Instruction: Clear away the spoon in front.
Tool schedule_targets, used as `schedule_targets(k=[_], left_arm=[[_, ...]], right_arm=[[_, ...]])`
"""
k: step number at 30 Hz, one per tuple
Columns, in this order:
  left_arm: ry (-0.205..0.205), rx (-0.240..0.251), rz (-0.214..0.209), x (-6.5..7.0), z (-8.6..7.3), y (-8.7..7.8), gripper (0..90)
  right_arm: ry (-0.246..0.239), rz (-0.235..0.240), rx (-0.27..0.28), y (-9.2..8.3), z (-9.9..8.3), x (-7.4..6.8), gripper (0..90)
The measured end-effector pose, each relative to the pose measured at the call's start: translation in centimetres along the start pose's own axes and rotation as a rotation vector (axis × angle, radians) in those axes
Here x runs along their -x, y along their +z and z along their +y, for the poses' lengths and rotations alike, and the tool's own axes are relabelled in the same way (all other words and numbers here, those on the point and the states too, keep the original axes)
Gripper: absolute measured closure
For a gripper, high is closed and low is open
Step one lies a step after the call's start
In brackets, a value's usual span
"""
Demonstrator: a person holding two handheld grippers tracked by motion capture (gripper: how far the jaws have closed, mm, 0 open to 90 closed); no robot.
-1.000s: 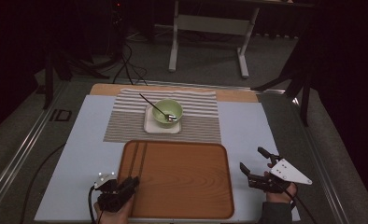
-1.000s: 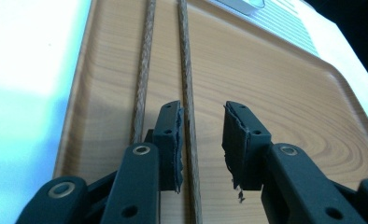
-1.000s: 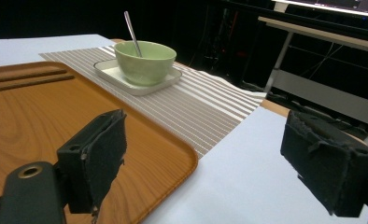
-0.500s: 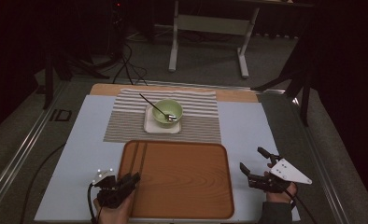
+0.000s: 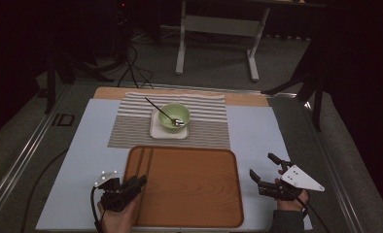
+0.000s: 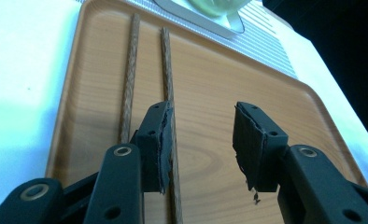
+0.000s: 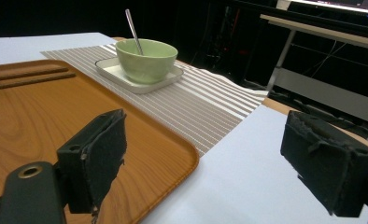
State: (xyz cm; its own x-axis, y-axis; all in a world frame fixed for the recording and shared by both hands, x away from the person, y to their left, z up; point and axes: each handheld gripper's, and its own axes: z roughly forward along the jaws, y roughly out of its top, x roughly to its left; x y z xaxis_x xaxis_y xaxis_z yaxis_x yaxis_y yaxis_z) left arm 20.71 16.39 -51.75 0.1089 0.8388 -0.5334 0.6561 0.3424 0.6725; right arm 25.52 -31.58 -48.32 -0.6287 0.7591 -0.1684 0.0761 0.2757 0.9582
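Note:
Two brown wooden chopsticks (image 6: 166,60) lie side by side along the left part of a wooden tray (image 5: 189,194). My left gripper (image 5: 138,182) hovers low over the tray's front left corner. Its jaws have just been opening and stand apart (image 6: 201,135). The right chopstick runs along the inner edge of the left pad (image 6: 159,140), flat on the tray and not pinched. My right gripper (image 5: 261,165) rests on the table right of the tray, jaws wide apart (image 7: 217,154) with nothing between them.
Behind the tray, a striped placemat (image 5: 131,126) carries a white square plate (image 5: 155,131) with a green bowl (image 5: 174,116) and a metal spoon (image 5: 160,110) leaning in it. The pale table (image 5: 262,131) has dark floor and stands beyond its edges.
The left gripper's jaws have spread wider above the chopsticks, and the hand has shifted only slightly. The right gripper has stayed where it was.

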Motion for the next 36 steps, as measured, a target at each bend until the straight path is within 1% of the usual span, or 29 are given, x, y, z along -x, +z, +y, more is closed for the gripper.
schedule_targets(k=[4,8,10,13,14,16,22,24,25,26,27,28,31,32,33,36], left_arm=[[-0.006,0.005,-0.007,0.0,0.4,0.0,57.0],[-0.021,0.002,-0.032,0.1,0.9,0.1,56.4],[-0.014,0.001,-0.035,0.2,1.2,0.2,56.4],[-0.020,0.009,-0.040,0.3,1.9,0.3,55.8],[-0.020,0.009,-0.040,0.3,1.9,0.3,55.7],[-0.022,0.021,-0.048,0.4,2.7,0.4,55.6],[-0.016,0.045,-0.048,0.5,4.4,0.8,55.2],[-0.015,0.050,-0.055,0.5,5.0,1.0,55.2],[-0.024,0.053,-0.067,0.5,5.4,1.1,55.3],[-0.024,0.053,-0.067,0.5,5.4,1.1,55.3],[-0.045,0.053,-0.105,0.3,6.2,1.3,55.3],[-0.053,0.062,-0.114,0.3,6.5,1.4,55.2],[-0.040,0.080,-0.117,0.4,7.6,1.4,55.3],[-0.040,0.080,-0.117,0.4,7.6,1.4,55.3],[-0.038,0.090,-0.119,0.4,8.3,1.6,55.3],[-0.020,0.094,-0.117,0.5,9.4,2.1,55.0]], right_arm=[[0.002,0.002,-0.001,0.0,0.0,0.0,13.7],[0.003,0.000,0.000,0.0,0.0,0.0,13.7],[0.003,0.000,-0.001,0.0,0.0,0.0,13.7],[0.003,0.000,-0.001,0.0,0.0,0.0,13.8],[0.003,0.000,-0.001,0.0,0.0,0.0,13.8],[0.002,0.000,0.000,-0.1,0.0,0.0,13.8],[0.001,-0.001,0.001,0.0,0.0,0.0,13.7],[0.002,0.000,-0.002,0.0,0.0,0.0,13.7],[0.003,0.000,-0.002,0.0,0.0,0.0,13.7],[0.003,0.000,-0.002,0.0,0.0,0.0,13.7],[0.003,0.000,-0.002,0.0,0.0,0.0,13.7],[0.003,0.000,-0.004,0.0,0.0,0.0,13.7],[0.003,0.001,-0.004,0.0,-0.1,0.1,13.8],[0.003,0.001,-0.004,0.0,-0.1,0.1,13.8],[0.002,0.001,-0.005,0.0,-0.1,0.1,13.7],[0.001,0.000,-0.005,0.0,-0.1,0.1,13.8]])
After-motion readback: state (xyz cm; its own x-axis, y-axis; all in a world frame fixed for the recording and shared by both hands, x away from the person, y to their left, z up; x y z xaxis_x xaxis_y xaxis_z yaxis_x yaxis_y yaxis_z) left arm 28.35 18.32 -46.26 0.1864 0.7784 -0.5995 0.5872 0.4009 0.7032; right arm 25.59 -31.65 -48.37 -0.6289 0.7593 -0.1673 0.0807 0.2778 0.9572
